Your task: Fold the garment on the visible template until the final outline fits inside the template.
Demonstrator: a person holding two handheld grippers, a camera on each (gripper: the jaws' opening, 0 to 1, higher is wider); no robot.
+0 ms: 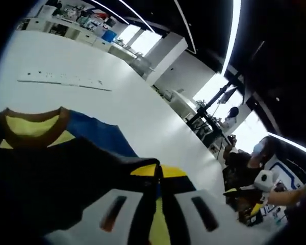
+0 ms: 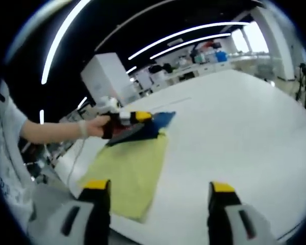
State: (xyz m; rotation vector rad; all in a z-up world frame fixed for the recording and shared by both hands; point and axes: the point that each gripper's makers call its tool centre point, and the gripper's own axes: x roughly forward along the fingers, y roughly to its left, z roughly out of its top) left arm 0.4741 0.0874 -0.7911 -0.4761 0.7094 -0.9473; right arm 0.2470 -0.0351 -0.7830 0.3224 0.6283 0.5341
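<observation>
In the left gripper view my left gripper [image 1: 158, 172] is shut on a fold of the garment [image 1: 66, 168], a dark navy shirt with a blue panel, yellow lining and a brown collar [image 1: 33, 133]. The right gripper view shows that left gripper [image 2: 135, 118] in a person's hand [image 2: 99, 125], holding the dark blue fold [image 2: 148, 130] lifted at the far end of a flat yellow-green cloth [image 2: 130, 171] on the white table [image 2: 234, 127]. I cannot tell whether that cloth belongs to the garment. My right gripper [image 2: 159, 186] is open over the table's near edge, holding nothing.
A long white strip [image 1: 66, 80] lies on the table [image 1: 143, 117] beyond the garment. Desks and shelves stand at the far end of the room [image 1: 92, 25]. A person [image 1: 252, 158] shows at the right, beside the other gripper [image 1: 247, 199].
</observation>
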